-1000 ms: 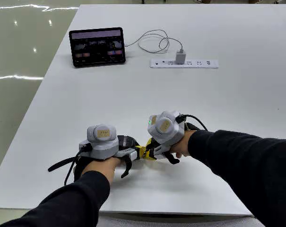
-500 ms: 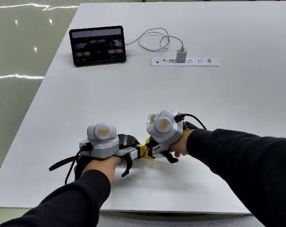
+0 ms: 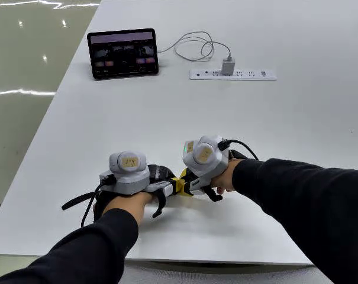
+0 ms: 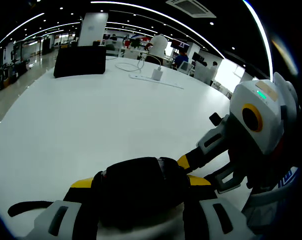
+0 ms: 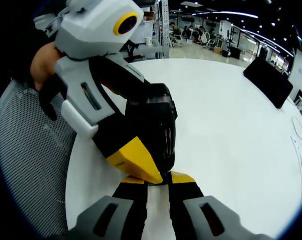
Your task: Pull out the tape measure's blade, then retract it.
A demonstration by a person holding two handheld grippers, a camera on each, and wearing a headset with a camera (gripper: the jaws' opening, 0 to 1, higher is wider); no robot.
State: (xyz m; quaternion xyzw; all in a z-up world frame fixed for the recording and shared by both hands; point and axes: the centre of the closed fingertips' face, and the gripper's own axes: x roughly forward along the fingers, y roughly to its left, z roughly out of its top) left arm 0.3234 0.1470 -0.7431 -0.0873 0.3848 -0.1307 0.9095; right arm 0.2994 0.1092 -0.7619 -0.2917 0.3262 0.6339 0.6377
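A black and yellow tape measure (image 3: 160,176) lies near the front of the white table (image 3: 238,118), between my two grippers. My left gripper (image 3: 165,189) is shut on its black body (image 4: 141,190), which sits between the jaws. My right gripper (image 3: 187,184) comes in from the right and meets the case's yellow front corner (image 5: 136,160). Its jaws (image 5: 158,192) stand nearly together, pinched on the blade's end at the case mouth. No length of blade shows between the grippers. The right gripper's grey body (image 4: 255,125) looms at the right of the left gripper view.
A tablet (image 3: 122,53) stands at the far left of the table. A white power strip (image 3: 233,74) with a charger and looped cable (image 3: 193,50) lies behind. The front table edge is close under my arms. A mesh chair (image 5: 36,150) sits beside the table.
The head camera has tilted a little, shifting the picture. Both grippers stay together at the tape measure, and the blade looks no longer than before.
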